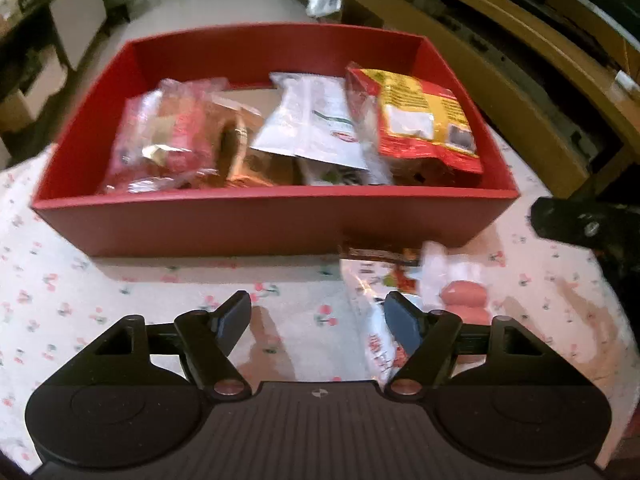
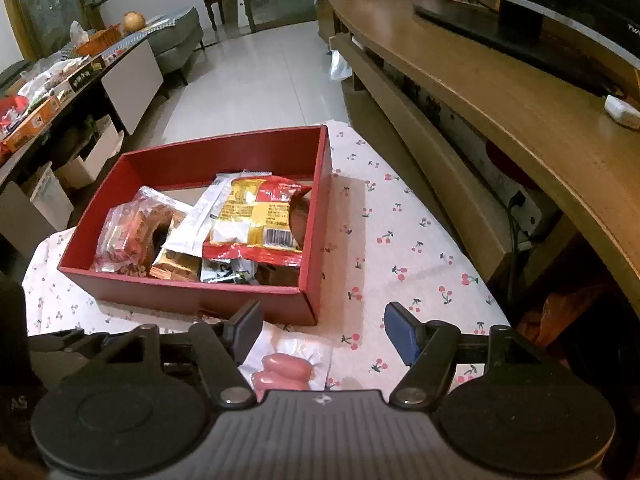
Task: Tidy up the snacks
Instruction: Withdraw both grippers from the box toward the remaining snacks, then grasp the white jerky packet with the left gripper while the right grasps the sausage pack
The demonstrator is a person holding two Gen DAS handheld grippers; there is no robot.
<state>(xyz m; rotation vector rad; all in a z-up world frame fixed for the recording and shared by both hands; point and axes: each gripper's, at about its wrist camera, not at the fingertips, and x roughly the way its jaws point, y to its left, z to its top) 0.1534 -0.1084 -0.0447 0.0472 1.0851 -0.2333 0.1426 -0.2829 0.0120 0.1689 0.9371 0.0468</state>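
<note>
Grippers both low over the cherry-print tablecloth (image 2: 400, 240), facing the red box (image 1: 256, 228). Left gripper (image 1: 318, 318): fingers spread wide, nothing between them. Right gripper (image 2: 324, 330): fingers also wide apart, empty, hovering above a clear pack of pink sausages (image 2: 286, 372) lying on the cloth just in front of the box.

Box holds several packets: yellow-red bag (image 2: 256, 220), white pouch (image 1: 308, 124), pink-wrapped snacks (image 1: 168, 140).

Left view alone shows a second loose packet (image 1: 372, 280) on the cloth beside the sausages, touching the box's front wall. Right view alone shows the wooden shelf unit (image 2: 500, 92).
</note>
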